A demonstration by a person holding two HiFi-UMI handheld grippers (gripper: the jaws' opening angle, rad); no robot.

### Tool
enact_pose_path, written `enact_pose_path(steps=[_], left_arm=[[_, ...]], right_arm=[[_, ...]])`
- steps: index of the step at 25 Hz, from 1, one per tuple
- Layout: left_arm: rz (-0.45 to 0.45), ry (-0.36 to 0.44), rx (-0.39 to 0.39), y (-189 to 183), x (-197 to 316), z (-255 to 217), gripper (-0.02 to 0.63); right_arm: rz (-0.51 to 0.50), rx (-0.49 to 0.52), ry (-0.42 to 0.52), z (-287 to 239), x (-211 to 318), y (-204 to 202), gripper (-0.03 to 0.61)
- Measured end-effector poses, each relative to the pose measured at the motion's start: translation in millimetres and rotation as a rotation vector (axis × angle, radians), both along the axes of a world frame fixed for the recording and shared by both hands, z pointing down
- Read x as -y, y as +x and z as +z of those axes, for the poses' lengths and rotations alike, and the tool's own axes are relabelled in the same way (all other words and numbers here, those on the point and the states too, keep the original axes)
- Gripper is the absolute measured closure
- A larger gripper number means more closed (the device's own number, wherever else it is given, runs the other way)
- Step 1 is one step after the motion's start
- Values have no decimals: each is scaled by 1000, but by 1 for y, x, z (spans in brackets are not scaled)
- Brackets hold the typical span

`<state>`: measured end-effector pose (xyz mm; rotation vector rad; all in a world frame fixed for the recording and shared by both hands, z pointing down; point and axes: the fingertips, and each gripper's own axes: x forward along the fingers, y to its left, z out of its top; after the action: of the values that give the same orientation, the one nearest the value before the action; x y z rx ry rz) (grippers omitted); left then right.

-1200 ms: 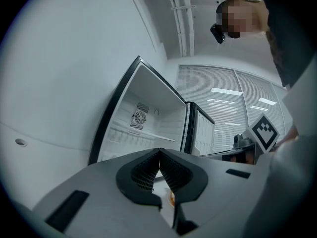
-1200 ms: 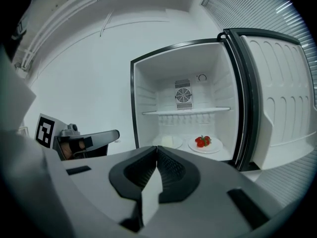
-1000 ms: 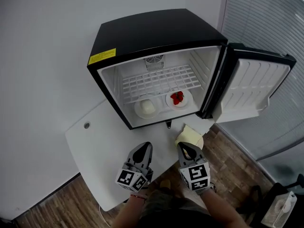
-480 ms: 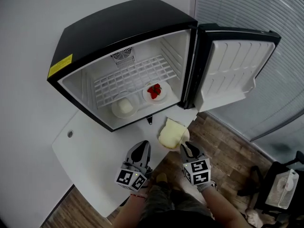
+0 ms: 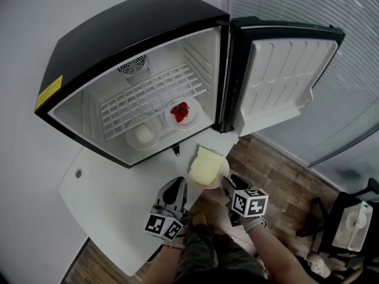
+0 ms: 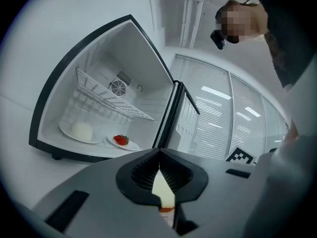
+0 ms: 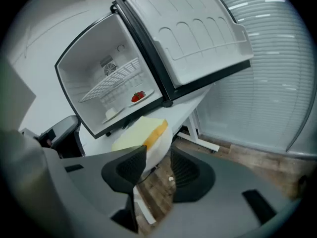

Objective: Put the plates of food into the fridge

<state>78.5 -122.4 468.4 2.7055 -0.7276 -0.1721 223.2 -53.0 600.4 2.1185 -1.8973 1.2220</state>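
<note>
A white plate with a pale yellow cake slice (image 5: 207, 166) (image 7: 141, 133) sits at the table's front edge, just outside the open black fridge (image 5: 118, 46). My right gripper (image 5: 229, 182) (image 7: 158, 155) is at the plate's near rim. Its jaws have just been opening; the rim lies between them with a gap beside it. My left gripper (image 5: 177, 186) (image 6: 159, 155) hovers left of the plate, shut and empty. On the fridge floor stand a strawberry plate (image 5: 182, 112) (image 6: 120, 140) (image 7: 138, 96) and a plate with a white bun (image 5: 143, 136) (image 6: 81, 131).
The fridge door (image 5: 278, 76) stands swung wide to the right. A wire shelf (image 5: 151, 93) spans the fridge above the two plates. The white table (image 5: 112, 206) ends beside the cake plate, with wood floor (image 5: 278, 176) below. Window blinds (image 5: 355, 52) fill the right.
The right gripper has sunk and rolled to the right, and its jaws have parted round the cake plate's rim. The left gripper drifted a little. The head view swung, shifting the fridge leftward.
</note>
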Motion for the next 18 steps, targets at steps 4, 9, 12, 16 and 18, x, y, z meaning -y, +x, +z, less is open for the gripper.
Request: enact_pose_path(steps=[4, 9, 12, 16, 18], left_arm=[[2, -6, 11, -1, -1, 6, 604], [-17, -16, 13, -7, 1, 10, 604], [-28, -19, 15, -10, 4, 11, 604], [-43, -21, 8, -14, 7, 11, 604], [-49, -23, 6, -16, 8, 11, 604]], right_arm=[[29, 168, -4, 15, 7, 2, 448], [52, 350, 19, 24, 16, 1, 449], [42, 418, 44, 22, 19, -4, 449], [68, 494, 55, 22, 21, -7, 499], [98, 548, 67, 21, 21, -6, 508]])
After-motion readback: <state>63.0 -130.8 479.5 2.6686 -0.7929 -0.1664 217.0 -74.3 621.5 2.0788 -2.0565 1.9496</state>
